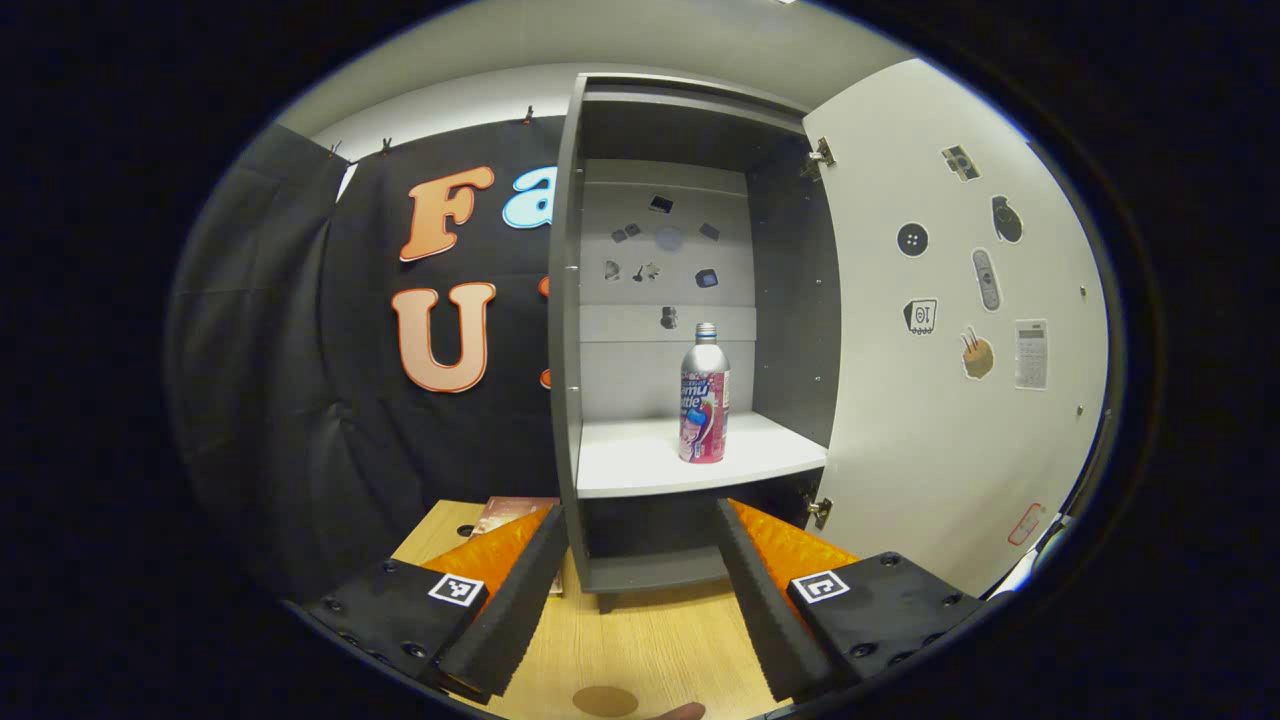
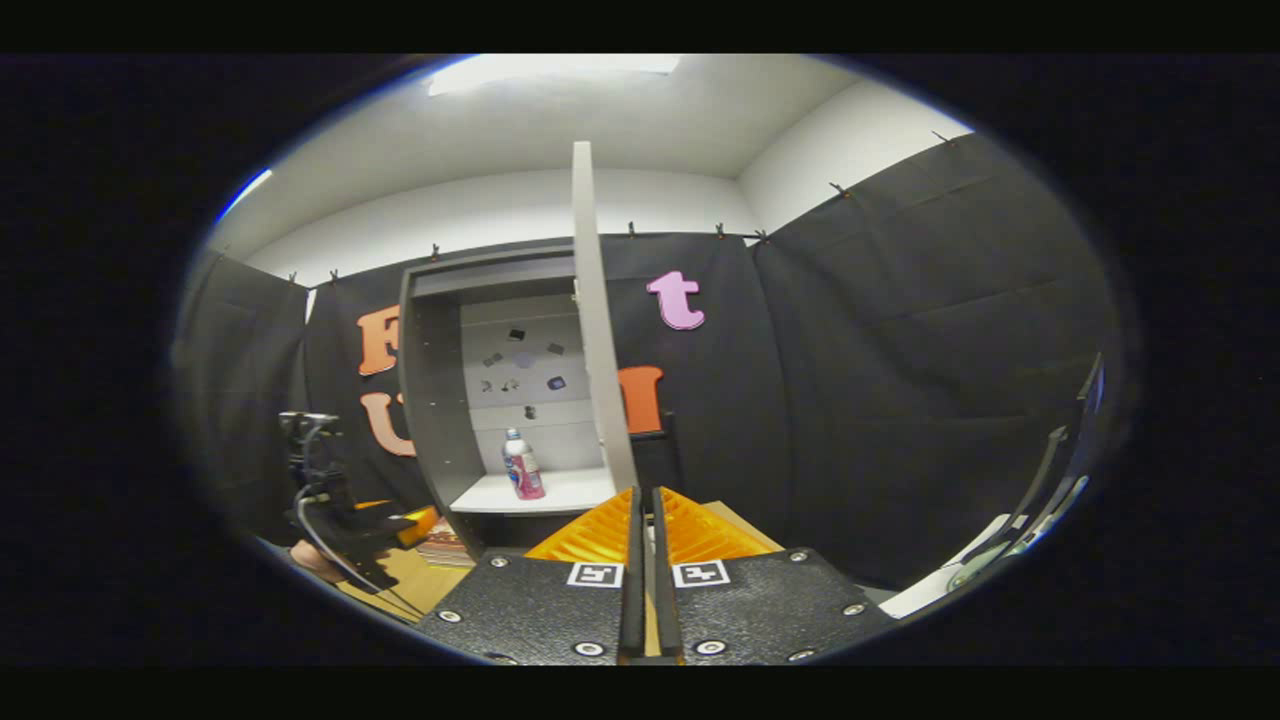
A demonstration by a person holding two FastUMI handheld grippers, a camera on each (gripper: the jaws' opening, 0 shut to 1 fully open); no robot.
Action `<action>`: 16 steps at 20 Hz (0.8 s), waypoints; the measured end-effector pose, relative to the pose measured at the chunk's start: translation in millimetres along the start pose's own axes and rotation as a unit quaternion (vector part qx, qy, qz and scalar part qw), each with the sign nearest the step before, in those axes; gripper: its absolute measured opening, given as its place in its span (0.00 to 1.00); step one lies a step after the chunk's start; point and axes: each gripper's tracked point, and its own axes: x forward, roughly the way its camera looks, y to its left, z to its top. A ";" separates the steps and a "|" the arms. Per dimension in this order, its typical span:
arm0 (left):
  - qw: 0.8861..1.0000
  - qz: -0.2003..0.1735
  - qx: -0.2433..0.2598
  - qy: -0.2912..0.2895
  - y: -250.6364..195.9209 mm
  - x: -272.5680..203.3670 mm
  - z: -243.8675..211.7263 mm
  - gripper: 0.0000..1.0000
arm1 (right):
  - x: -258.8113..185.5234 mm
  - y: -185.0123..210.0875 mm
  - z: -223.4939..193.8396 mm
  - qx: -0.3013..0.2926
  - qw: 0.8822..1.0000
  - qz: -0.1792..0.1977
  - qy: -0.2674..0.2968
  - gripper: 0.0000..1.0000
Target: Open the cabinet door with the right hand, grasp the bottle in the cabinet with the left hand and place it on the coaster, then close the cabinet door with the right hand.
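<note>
In the left gripper view the left gripper hangs low over the wooden table with its two fingers spread wide apart and nothing between them, aimed straight at the grey cabinet. The cabinet door stands swung out to the right, its pale inner face dotted with small stickers, hinges showing at its top and bottom corners. On the white shelf inside stands the bottle, upright, a metal one with a silver neck and cap and a pink, white and blue label; it sits toward the right half of the shelf, near the front edge, well apart from the gripper. More small stickers mark the cabinet's back panel above it. A round brown coaster lies on the table at the bottom edge, between and nearer than the fingers. In the right gripper view the right gripper has its fingers pressed close together with only a thin slit between them, and the lower end of the door, seen edge-on, runs down into that slit; whether the fingers actually pinch the door edge I cannot tell. The bottle shows on the shelf left of the door, and the left gripper shows farther off at the left.
</note>
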 end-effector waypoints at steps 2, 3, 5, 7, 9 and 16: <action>1.000 -0.013 -0.002 -0.017 -14.7 33.4 14.1 0.94 | -2.1 20.1 5.6 0.013 0.999 0.038 -0.016 0.00; 1.000 -0.021 -0.003 -0.021 -23.8 50.5 19.5 0.94 | -0.4 30.7 6.7 0.022 0.998 0.054 -0.023 0.00; 0.999 -0.035 0.000 -0.027 -41.5 86.7 27.6 0.96 | 1.7 46.4 5.4 0.040 0.996 0.074 -0.023 0.08; 0.999 -0.038 0.005 -0.030 -52.4 118.6 29.9 0.98 | 5.1 52.5 -5.6 0.052 0.996 0.072 -0.005 0.32; 0.999 -0.044 0.000 -0.032 -59.3 145.4 30.4 0.97 | 9.4 60.1 -19.6 0.056 0.996 0.069 0.016 0.49; 0.998 -0.055 -0.002 -0.028 -67.0 225.6 24.3 0.96 | 51.6 77.2 -68.4 0.039 0.995 0.053 0.081 0.83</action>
